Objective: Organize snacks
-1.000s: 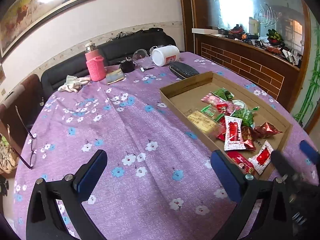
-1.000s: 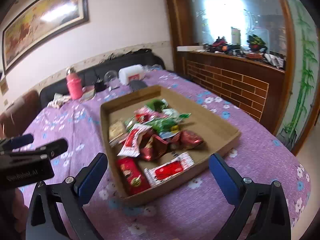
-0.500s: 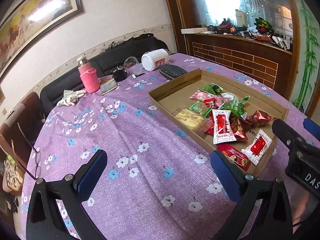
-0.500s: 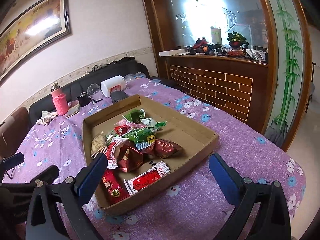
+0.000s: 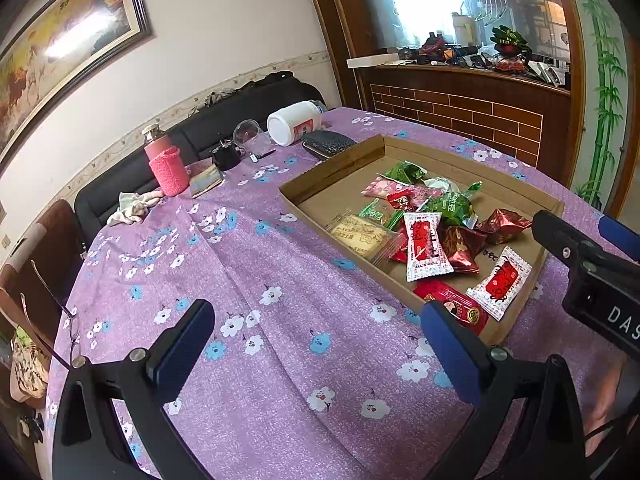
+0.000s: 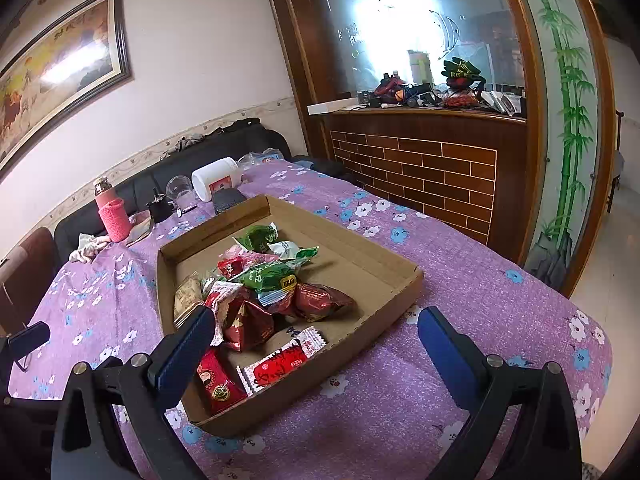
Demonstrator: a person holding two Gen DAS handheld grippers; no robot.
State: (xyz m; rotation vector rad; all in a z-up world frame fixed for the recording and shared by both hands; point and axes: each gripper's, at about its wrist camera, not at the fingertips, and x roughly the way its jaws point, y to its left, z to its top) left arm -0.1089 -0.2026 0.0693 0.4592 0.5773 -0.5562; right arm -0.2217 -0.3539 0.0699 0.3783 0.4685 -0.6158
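- Overhead, my left hand-held gripper hung above the flowered purple cloth of the desk, its blue-padded fingers spread wide with nothing between them.
- My right hand-held gripper was just as wide open and also held nothing; it hovered over the near corner of the cardboard tray.
- I saw the snacks heaped inside that tray: green packets at the far side, dark red foil ones in the middle, a pale biscuit pack by the left wall.
- A white-and-red sachet and a flat red packet lay apart from the heap, near the tray's front wall.
- From the right wrist view, the left finger covered part of the heap and the flat red packet's edge.
- From the left wrist view, the body of the right tool crossed in front of the tray's near right corner.
- Beyond the tray stood a dark wallet just beside its far wall, then a white jar lying on its side, a clear cup and a small black pot.
- Further left I noted a pink bottle in a knitted sleeve, a crumpled cloth, and spectacles at the desk's edge.
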